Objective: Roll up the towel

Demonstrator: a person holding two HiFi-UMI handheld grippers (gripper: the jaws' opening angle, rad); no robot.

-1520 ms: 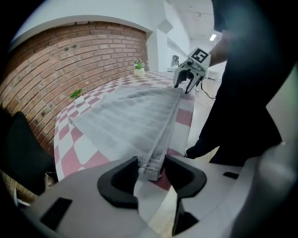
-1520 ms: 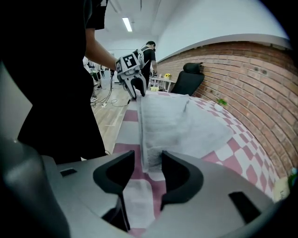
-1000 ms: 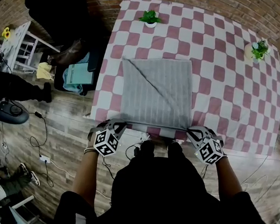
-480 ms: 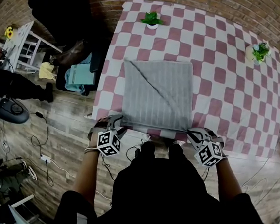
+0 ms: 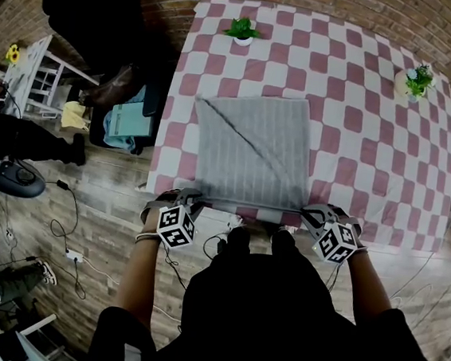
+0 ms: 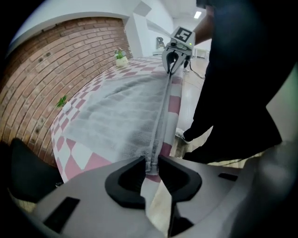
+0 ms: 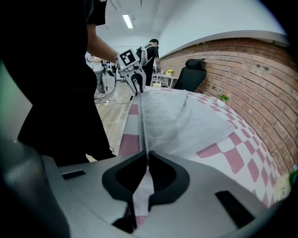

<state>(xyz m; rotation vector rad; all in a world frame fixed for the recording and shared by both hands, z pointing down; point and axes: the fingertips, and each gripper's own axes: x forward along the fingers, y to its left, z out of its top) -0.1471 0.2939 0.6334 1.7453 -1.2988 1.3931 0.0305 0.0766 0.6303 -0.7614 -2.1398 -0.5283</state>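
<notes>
Since the earlier frames, the left gripper [image 6: 150, 162] has been closing its jaws and is now clamped on the towel's near hem. Towel position and both hands are unchanged.

1. Surface [image 5: 374, 135]: rectangular, covered with a red-and-white checked cloth, set against a brick wall.
2. Towel [image 5: 253, 146]: grey, ribbed terry, roughly square. It lies flat at the centre of the surface with one diagonal crease. Its near edge is turned into a narrow fold along the surface's near edge.
3. Forearms: both reach forward from the body, one to each near corner of the towel, with the grippers angled steeply downward.
4. Right gripper [image 7: 147, 155]: jaws pinched tight on the thin hem at the right corner.
5. Potted plants: one green [image 5: 242, 30] at the far edge, one flowering [image 5: 417, 79] at the far right corner.
</notes>
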